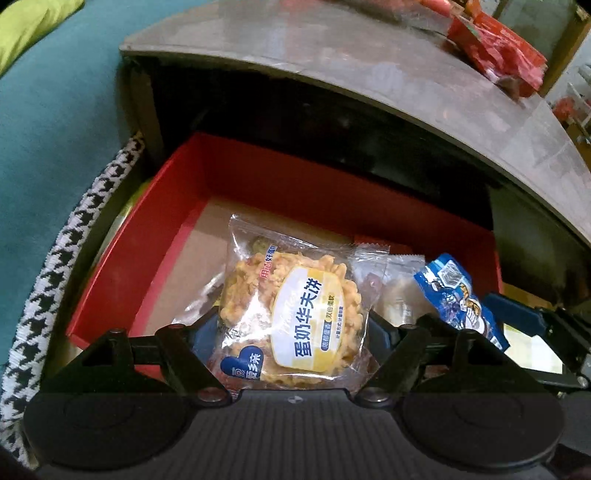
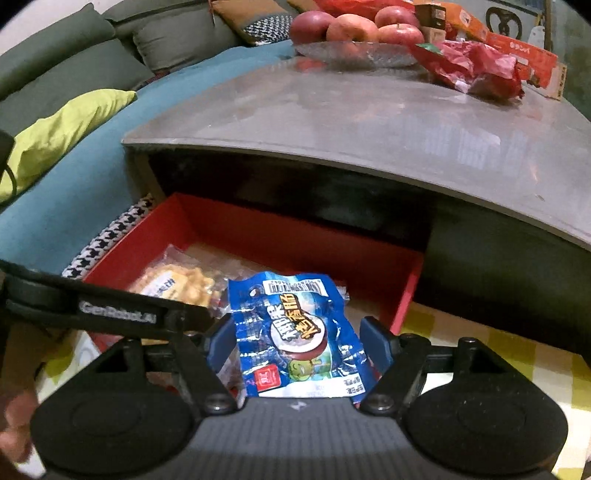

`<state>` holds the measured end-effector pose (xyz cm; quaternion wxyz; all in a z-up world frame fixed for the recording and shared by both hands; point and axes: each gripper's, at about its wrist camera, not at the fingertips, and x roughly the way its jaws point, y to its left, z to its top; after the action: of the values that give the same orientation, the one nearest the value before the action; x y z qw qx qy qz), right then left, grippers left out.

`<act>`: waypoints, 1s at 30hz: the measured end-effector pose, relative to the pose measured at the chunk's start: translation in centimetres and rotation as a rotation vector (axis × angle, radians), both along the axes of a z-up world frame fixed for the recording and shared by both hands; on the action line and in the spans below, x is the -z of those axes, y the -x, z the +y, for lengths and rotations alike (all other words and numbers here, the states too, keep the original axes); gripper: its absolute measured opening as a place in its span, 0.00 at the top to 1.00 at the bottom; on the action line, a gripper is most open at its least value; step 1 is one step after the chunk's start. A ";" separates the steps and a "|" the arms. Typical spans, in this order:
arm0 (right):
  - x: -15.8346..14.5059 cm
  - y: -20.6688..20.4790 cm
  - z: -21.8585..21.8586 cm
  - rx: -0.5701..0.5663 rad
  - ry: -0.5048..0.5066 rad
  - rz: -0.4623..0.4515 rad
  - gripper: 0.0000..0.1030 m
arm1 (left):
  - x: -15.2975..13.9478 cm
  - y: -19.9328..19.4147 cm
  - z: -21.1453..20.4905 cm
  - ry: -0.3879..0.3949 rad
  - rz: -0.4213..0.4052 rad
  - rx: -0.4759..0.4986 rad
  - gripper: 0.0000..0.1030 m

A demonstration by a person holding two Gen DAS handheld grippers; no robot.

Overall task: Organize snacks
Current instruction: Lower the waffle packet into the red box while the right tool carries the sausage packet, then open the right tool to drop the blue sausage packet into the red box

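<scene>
My left gripper (image 1: 291, 332) is shut on a clear-wrapped yellow waffle cake packet (image 1: 295, 314) and holds it over the open red box (image 1: 122, 258). My right gripper (image 2: 297, 343) is shut on a blue foil snack packet (image 2: 295, 332), also over the red box (image 2: 295, 236). The blue packet (image 1: 458, 295) and the right gripper's finger show at the right in the left wrist view. The waffle packet (image 2: 173, 284) and the left gripper's arm show at the left in the right wrist view. A small clear packet (image 1: 399, 295) lies in the box.
The box sits below a grey table (image 2: 369, 122) that overhangs its back. On the table are a glass plate of apples (image 2: 354, 33), a red snack bag (image 2: 469, 66) and orange boxes (image 2: 517, 48). A teal sofa (image 2: 74, 192) with cushions is left.
</scene>
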<state>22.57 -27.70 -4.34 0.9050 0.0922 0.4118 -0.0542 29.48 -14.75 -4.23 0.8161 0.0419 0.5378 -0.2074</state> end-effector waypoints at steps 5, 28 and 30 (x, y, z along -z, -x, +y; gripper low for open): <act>0.1 0.1 -0.2 0.007 -0.009 -0.010 0.09 | -0.8 -0.2 0.9 0.026 -0.007 -0.031 0.12; -2.8 3.8 1.8 -0.048 0.024 -0.042 0.06 | -4.7 3.8 3.8 0.049 -0.027 -0.014 0.08; -3.1 4.3 1.8 -0.046 0.030 -0.042 0.05 | -4.7 4.7 4.4 0.047 -0.014 -0.014 0.08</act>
<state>18.30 -25.88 -1.27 0.9156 0.0701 0.3941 -0.0377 24.78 -10.32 0.43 0.8221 0.0204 0.5271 -0.2142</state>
